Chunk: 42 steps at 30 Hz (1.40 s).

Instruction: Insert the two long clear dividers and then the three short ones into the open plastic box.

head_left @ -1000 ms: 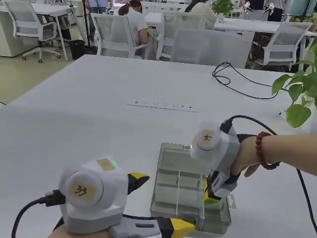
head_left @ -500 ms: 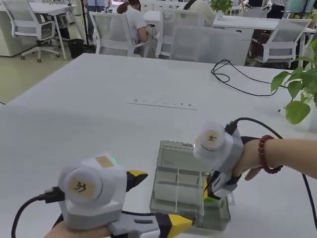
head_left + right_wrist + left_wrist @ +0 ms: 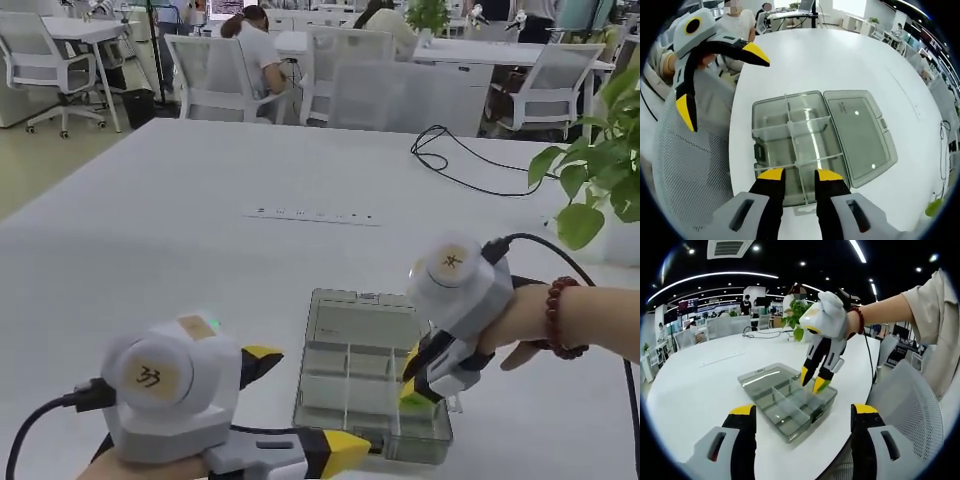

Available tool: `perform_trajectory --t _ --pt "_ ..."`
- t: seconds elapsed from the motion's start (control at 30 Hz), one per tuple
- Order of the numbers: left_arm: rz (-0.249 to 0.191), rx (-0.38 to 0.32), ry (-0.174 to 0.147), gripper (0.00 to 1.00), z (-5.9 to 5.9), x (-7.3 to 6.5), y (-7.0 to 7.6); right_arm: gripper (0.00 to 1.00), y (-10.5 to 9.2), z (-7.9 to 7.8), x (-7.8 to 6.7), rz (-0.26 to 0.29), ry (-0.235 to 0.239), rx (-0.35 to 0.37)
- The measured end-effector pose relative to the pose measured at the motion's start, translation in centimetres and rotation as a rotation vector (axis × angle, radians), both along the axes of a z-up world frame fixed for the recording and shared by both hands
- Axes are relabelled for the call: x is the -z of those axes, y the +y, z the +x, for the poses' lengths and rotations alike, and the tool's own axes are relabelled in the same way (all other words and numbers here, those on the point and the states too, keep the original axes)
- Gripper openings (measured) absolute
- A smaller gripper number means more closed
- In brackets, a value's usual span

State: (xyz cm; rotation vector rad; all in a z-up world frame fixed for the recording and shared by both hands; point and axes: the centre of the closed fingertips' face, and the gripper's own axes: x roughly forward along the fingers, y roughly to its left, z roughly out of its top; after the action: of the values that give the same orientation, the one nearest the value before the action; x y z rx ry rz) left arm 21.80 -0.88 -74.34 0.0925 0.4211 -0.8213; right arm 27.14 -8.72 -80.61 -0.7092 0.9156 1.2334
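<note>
Beneath the right claw [image 3: 412,385] lies an edge of the box [image 3: 340,430]

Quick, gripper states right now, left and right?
Left gripper: open, holding nothing.
Right gripper: jaws narrowly apart over the plastic box, at a clear divider; whether it grips cannot be told.

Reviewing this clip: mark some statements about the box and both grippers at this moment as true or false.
1. The lid of the plastic box lies open, flat on the table. True.
2. The jaws of the left gripper are shut. False: they are spread wide.
3. The right gripper is over the box. True.
4. The box holds no dividers. False: clear dividers stand in it, splitting it into compartments.
</note>
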Motion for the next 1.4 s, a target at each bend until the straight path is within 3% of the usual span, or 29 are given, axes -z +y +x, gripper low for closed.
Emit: perform_trajectory --t 0.17,0.3,0.67,0.87,0.97,1.13,1.27,1.4 --pt "0.01 -0.002 0.0 0.78 0.0 -0.5 0.4 0.32 -0.2 -0.5 -1.5 0.086 -0.02 0.071" --pt "0.025 0.001 -0.003 0.78 -0.2 -0.9 0.7 0.4 -1.2 -1.4 -2.6 0.124 -0.039 0.113" --pt "0.07 -0.018 0.017 0.77 -0.7 -0.8 2.0 0.58 -3.5 -3.3 -5.0 0.278 -0.094 0.3" --pt "0.08 -0.029 0.024 0.78 -1.1 -1.2 2.7 0.68 -4.2 -4.2 -5.2 0.318 -0.14 0.357" --pt "0.044 -0.055 0.017 0.8 -1.0 -1.9 3.0 0.73 -3.9 -4.5 -5.7 0.37 -0.141 0.401" --pt "0.03 -0.073 0.014 0.83 -0.9 -2.2 3.3 0.78 -3.9 -4.5 -6.4 0.432 -0.152 0.453" --pt "0.021 -0.077 0.014 0.85 -0.7 -2.2 3.2 0.81 -3.8 -4.4 -6.4 0.443 -0.154 0.473" --pt "0.048 -0.07 0.028 0.86 -0.7 -1.5 2.8 0.85 -3.7 -4.5 -6.2 0.447 -0.148 0.476"
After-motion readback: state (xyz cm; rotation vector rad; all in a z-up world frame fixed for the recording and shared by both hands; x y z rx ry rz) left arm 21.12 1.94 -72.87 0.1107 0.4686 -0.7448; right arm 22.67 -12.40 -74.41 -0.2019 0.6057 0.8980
